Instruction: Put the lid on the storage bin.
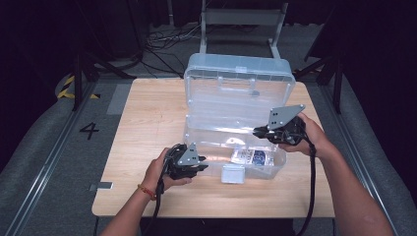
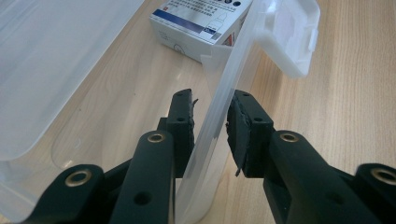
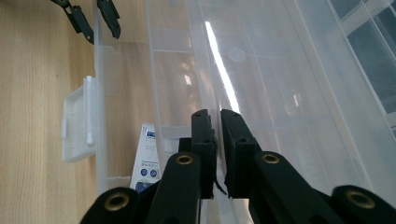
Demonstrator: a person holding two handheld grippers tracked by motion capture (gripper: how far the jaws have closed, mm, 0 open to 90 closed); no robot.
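Note:
A clear plastic storage box (image 1: pixel 275 169) stands on the wooden table with its lid (image 1: pixel 236 64) swung upright. A small white and blue carton (image 1: pixel 253 157) lies on the box floor. My left gripper (image 1: pixel 202 168) is open, one jaw on each side of the front wall (image 2: pixel 233 65), left of the white latch (image 2: pixel 292 37). The carton (image 2: pixel 196 23) lies just inside beyond it. My right gripper (image 1: pixel 256 132) reaches in from the box's right end. Its jaws (image 3: pixel 218 116) are pinched shut on a thin clear edge of the box; which edge I cannot tell.
The latch (image 1: pixel 232 173) hangs open over the front of the box. Bare wooden tabletop (image 1: pixel 147 123) lies to the left of the box and along the near edge. A metal frame (image 1: pixel 241 19) and cables stand on the floor behind the table.

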